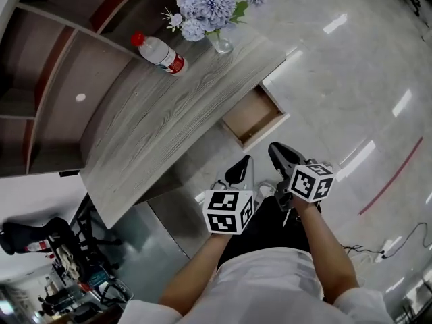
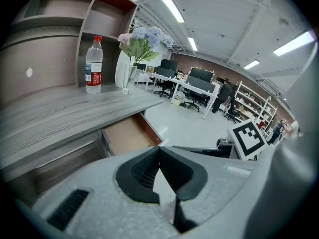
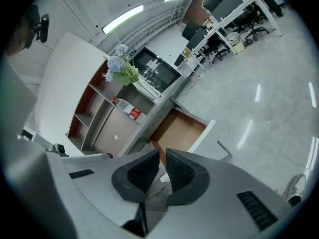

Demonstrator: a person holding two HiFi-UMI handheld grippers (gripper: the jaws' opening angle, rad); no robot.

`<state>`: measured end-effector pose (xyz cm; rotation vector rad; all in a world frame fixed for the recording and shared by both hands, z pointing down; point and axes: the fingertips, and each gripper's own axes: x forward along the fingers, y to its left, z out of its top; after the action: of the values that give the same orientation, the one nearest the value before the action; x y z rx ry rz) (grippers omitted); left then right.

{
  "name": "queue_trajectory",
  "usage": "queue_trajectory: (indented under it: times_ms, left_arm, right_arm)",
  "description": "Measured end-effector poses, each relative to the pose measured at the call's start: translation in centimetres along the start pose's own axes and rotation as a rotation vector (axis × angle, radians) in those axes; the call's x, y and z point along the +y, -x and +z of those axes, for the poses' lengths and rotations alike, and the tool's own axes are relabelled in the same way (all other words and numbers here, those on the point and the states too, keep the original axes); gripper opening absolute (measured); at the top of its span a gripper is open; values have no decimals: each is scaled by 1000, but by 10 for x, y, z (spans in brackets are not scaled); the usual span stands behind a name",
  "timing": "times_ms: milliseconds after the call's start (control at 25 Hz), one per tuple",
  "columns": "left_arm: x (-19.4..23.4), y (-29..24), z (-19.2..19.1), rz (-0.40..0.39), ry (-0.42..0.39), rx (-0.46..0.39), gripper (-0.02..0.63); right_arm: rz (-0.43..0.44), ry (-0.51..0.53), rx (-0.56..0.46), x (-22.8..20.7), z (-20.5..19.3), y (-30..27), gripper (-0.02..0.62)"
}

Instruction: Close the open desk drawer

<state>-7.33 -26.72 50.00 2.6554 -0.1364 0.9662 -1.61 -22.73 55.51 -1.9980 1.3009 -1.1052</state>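
We held the left grey gripper (image 1: 239,170) and right grey gripper (image 1: 282,156) side by side, short of the shallow wooden drawer (image 1: 254,117). Each had its jaws together on nothing, since a push, we judged, needs no grasp. The drawer stood pulled out from under the grey wood-grain desk (image 1: 155,113), its tan bottom bare.

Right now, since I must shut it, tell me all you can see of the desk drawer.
The desk drawer stands pulled out from beneath the grey wood-grain desktop. It is a shallow open box: pale brown board inside, reddish-brown side edges, white front panel. It sits level and looks empty. Nothing else is seen touching it.
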Motion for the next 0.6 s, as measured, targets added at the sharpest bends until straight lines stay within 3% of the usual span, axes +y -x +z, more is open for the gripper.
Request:
queue_trajectory:
  times_ms: [360, 520, 600]
  left_arm:
    - [15, -30, -8, -13, -9, 35, 2]
    - [22, -40, -11, -10, -12, 50, 2]
    - [24, -45, -12, -11, -19, 58, 2]
  right_arm:
    - [-28, -113, -28, -37, -15, -27, 5]
    - [-18, -179, -41, -50, -21, -35, 101]
    - [-9, -208, -51, -54, -22, -40, 110]
